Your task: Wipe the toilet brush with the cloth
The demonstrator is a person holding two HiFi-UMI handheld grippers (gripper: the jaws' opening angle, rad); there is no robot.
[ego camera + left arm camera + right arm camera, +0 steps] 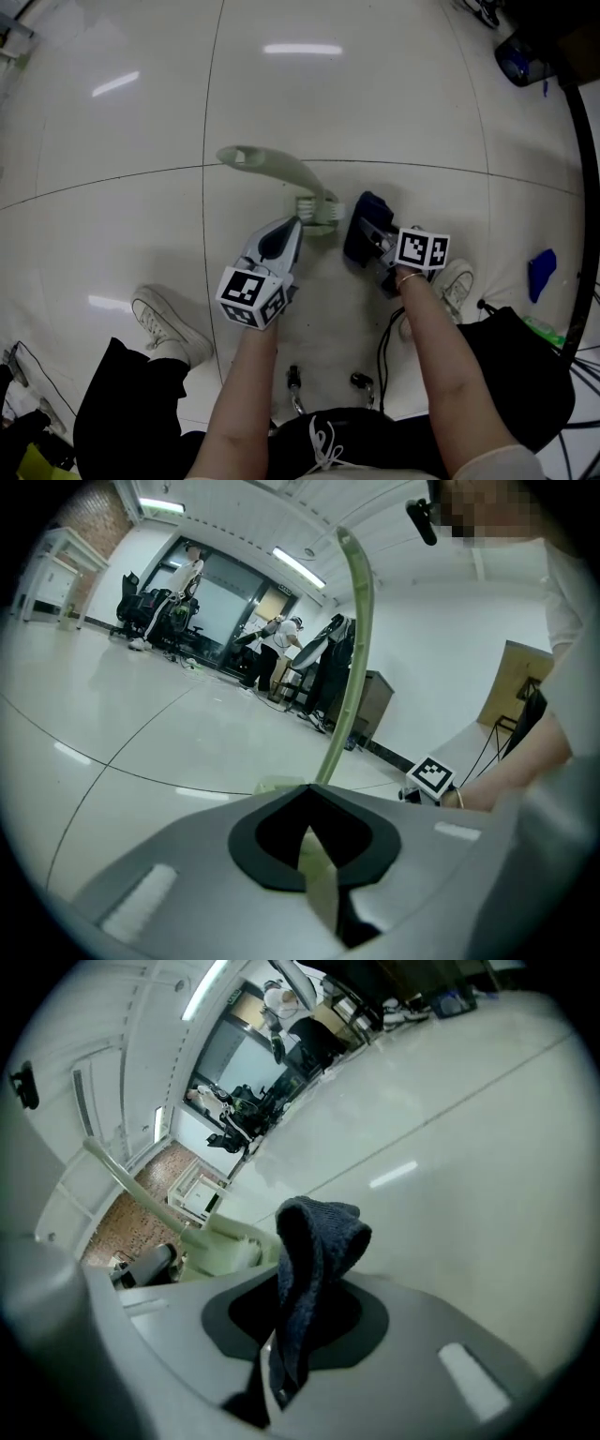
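A pale green toilet brush (281,169) lies low over the white tiled floor, its handle running up-left and its bristle head (319,216) toward me. My left gripper (292,228) is shut on the brush just behind the head. In the left gripper view the green handle (357,621) rises from the closed jaws of the left gripper (314,855). My right gripper (366,239) is shut on a dark blue cloth (368,217) that sits right beside the brush head. In the right gripper view the cloth (314,1260) sticks up out of the right gripper (291,1335), and the brush head (225,1246) is just to its left.
My white shoes (169,323) (457,281) stand on either side of the grippers. A blue object (541,272) and a black bag (525,375) lie at the right, a dark container (516,61) at the top right. People and office chairs (155,616) are far back.
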